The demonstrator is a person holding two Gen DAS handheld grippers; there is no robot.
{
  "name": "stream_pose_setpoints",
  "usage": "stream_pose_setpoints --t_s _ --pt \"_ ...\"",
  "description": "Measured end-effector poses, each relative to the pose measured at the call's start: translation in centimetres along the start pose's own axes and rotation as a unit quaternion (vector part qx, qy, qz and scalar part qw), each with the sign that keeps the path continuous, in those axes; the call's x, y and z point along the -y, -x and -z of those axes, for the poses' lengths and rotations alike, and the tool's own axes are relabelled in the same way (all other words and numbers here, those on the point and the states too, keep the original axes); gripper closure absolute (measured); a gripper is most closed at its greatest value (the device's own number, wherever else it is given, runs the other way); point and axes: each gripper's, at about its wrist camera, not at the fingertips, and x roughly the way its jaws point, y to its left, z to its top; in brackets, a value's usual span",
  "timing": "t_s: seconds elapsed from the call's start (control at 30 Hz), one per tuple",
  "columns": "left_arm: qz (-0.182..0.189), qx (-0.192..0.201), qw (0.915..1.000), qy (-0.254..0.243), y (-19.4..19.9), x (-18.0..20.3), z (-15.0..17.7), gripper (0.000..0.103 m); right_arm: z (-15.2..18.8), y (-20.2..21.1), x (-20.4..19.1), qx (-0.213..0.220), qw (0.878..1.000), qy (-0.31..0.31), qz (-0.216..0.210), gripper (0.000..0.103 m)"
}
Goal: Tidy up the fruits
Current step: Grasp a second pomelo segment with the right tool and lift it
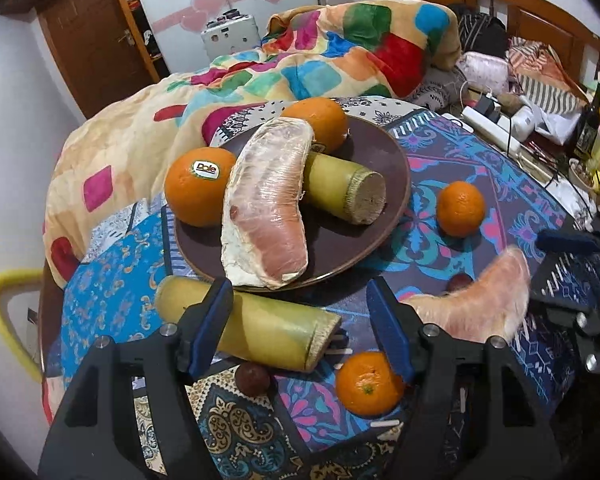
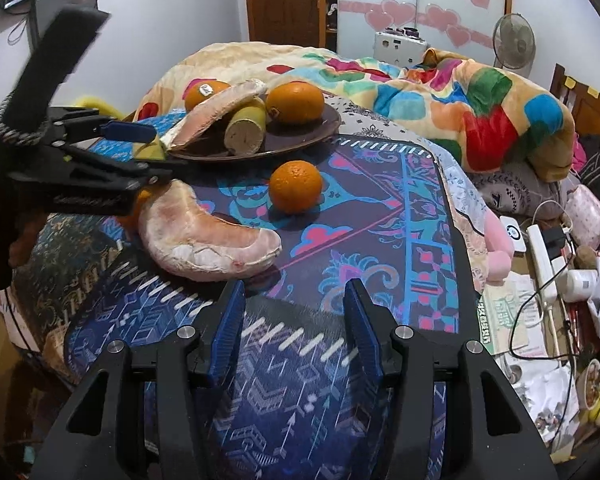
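Note:
A brown plate holds two big oranges, a wrapped pomelo wedge and a sugarcane piece. My left gripper stands open low over the table. A second sugarcane piece lies under its left finger, and a tangerine sits by its right finger. Another tangerine and a second pomelo wedge lie on the patterned cloth. My right gripper is open with nothing between its fingers, just right of that wedge.
Two small dark fruits sit on the cloth near my left gripper. A colourful blanket is heaped behind the plate. A power strip, cables and papers crowd the right side. A yellow chair back stands at the left.

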Motion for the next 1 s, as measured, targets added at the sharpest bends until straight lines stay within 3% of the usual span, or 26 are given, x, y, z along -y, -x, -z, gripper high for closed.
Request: stream_pose_setpoints --t_s 0.43,0.77,1.0 --pt "0.050 0.000 0.9979 -0.042 2.7 3.6 1.7 0.034 -2.0 -1.5 2.0 0.000 0.999 -0.034 0.027 0.054" --pt "0.056 0.027 0.9980 0.015 4.1 3.4 2.8 0.034 -2.7 0.0 1.4 0.008 0.999 -0.042 0.010 0.054" --pt "0.041 0.060 0.9952 0.066 6.9 0.5 4.5 0.034 -2.8 1.8 -1.4 0.025 0.999 -0.030 -0.012 0.044"
